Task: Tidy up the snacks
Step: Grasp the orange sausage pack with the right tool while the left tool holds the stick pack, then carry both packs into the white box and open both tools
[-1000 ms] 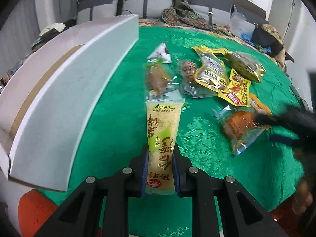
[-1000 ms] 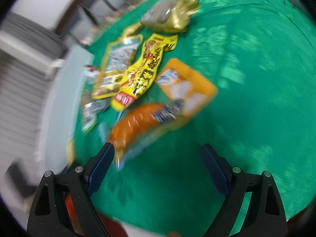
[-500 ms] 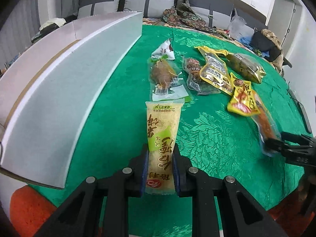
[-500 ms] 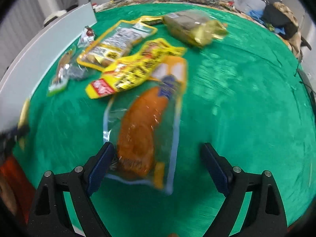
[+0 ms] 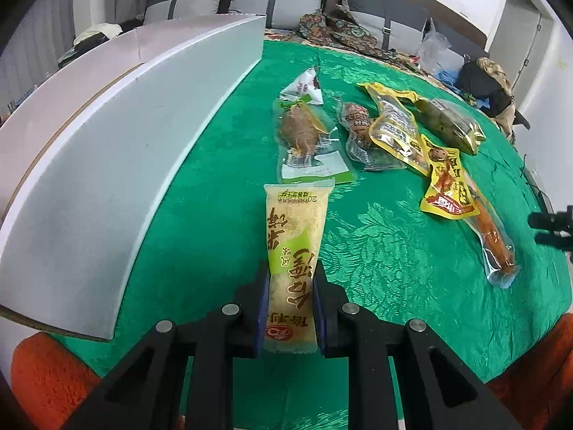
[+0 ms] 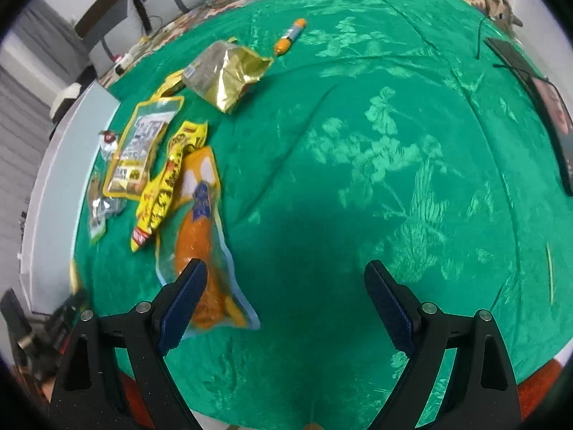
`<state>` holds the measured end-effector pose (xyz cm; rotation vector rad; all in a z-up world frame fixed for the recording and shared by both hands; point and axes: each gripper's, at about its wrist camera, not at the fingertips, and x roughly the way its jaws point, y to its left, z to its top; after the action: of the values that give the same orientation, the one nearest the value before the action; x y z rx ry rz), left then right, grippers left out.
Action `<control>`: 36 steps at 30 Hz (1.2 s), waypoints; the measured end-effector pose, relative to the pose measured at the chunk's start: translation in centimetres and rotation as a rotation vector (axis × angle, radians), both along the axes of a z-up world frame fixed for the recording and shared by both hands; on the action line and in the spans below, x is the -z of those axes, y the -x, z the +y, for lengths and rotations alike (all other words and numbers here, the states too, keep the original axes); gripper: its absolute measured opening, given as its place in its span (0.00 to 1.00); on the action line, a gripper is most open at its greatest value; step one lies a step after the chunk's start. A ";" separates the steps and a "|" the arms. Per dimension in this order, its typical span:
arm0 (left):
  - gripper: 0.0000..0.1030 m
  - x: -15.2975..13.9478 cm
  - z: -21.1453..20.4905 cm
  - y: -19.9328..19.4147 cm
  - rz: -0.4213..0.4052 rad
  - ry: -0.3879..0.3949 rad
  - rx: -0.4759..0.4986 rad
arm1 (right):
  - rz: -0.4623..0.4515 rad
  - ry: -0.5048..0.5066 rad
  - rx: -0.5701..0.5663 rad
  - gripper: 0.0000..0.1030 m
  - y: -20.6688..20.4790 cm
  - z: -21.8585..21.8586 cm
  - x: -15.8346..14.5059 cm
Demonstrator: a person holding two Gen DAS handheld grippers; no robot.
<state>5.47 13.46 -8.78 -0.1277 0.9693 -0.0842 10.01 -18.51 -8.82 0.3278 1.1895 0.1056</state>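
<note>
Left tongs (image 5: 290,308) clamp the rice cracker packet (image 5: 294,251); right tongs (image 6: 283,304) gape wide, empty (most snacks seem unsorted on the tabletop (image 6: 358,143)).

Both wrist views low over green tablecloth (image 5: 394,251), facing forward, sharing snack row (image 6: 157,193).

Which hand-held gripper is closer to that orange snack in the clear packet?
The right hand-held gripper: its left finger overlaps the orange snack packet's near end, jaws open. The left hand-held gripper is farther away across the cloth, shut on the rice cracker packet.
</note>
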 end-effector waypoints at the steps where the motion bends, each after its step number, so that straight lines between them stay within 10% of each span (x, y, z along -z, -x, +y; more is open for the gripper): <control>1: 0.20 0.0 -0.1 0.0 -0.001 -0.002 0.005 | 0.005 0.010 -0.025 0.89 -0.1 0.3 -0.2; 11: 0.20 -0.7 -0.3 1.1 -0.026 -0.014 0.035 | -0.016 0.297 -0.322 0.89 -2.5 11.6 3.2; 16: 0.20 -1.0 -0.3 1.1 -0.035 0.014 0.044 | 0.028 0.280 -0.305 0.51 -1.9 8.6 1.5; 19: 0.20 -1.2 -0.7 1.2 -0.037 0.030 0.057 | 0.037 0.139 -0.217 0.34 -1.5 5.0 0.1; 23: 0.20 -1.3 -1.2 1.4 -0.032 0.028 0.071 | 0.058 0.091 -0.138 0.34 -1.1 1.2 0.1; 29: 0.20 -3.0 -0.5 1.6 -0.031 0.092 0.045 | 0.029 -0.296 0.036 0.34 0.0 -3.4 -0.4; 36: 0.20 -11.2 5.7 1.1 -0.144 0.264 -0.049 | -0.050 -0.510 -0.046 0.34 -1.5 0.1 -6.6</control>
<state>4.38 19.18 2.45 -0.3831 0.8075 -0.1734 11.52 -18.45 -2.22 0.7400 1.1100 0.4591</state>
